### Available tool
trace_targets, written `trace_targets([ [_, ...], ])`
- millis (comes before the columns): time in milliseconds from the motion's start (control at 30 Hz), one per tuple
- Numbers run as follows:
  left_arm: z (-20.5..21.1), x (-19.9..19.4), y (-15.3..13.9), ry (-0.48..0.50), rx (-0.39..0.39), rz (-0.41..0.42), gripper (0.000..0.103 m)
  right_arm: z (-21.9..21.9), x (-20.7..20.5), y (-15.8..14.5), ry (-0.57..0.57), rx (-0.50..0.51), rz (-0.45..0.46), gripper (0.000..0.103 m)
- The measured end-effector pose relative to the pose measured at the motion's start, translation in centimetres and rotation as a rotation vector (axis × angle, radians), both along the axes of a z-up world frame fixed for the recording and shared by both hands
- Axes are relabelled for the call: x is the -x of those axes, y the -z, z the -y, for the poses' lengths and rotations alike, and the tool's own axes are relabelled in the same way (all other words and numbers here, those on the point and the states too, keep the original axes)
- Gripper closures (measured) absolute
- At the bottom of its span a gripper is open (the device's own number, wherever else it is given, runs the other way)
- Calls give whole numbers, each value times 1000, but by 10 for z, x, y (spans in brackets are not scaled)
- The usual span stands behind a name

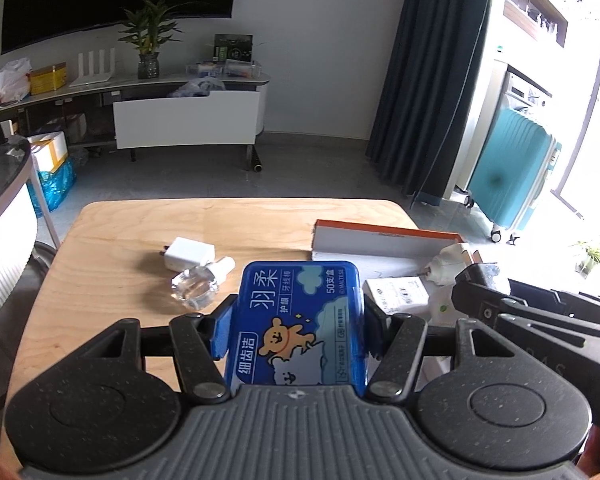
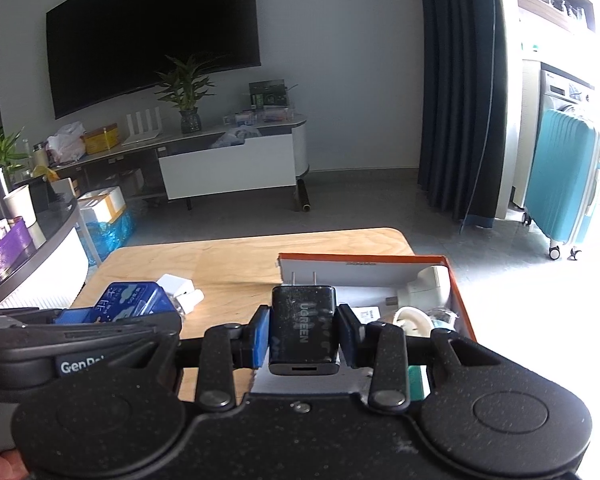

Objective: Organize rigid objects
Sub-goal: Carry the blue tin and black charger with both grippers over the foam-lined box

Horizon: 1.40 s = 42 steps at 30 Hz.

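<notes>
Blue floss-pick box (image 1: 300, 320) clamped in left claw (image 1: 298, 330) above wooden table (image 1: 120, 280).

1. I am gripping a blue floss box (image 1: 300, 320) printed with a tan bear and white clouds.
2. I am holding a black charger (image 2: 303, 328) with grey lettering.
3. An orange-rimmed white tray (image 2: 364, 258) is sitting on pale wood table (image 1: 140, 224).
</notes>
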<state>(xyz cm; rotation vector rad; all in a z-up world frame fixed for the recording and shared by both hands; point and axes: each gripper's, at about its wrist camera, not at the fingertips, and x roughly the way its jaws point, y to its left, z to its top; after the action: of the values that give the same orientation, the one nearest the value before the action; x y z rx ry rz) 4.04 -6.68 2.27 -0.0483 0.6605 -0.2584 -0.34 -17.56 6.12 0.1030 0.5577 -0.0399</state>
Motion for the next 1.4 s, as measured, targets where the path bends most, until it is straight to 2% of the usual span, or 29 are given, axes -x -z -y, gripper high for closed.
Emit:
trace_targets([
  [700,44,-8,4,112,-12,3,41,42,1,-1,96,3,1,60],
  [1400,57,-23,11,144,-19,-16,41,62,-13,3,131,-1,-11,60],
])
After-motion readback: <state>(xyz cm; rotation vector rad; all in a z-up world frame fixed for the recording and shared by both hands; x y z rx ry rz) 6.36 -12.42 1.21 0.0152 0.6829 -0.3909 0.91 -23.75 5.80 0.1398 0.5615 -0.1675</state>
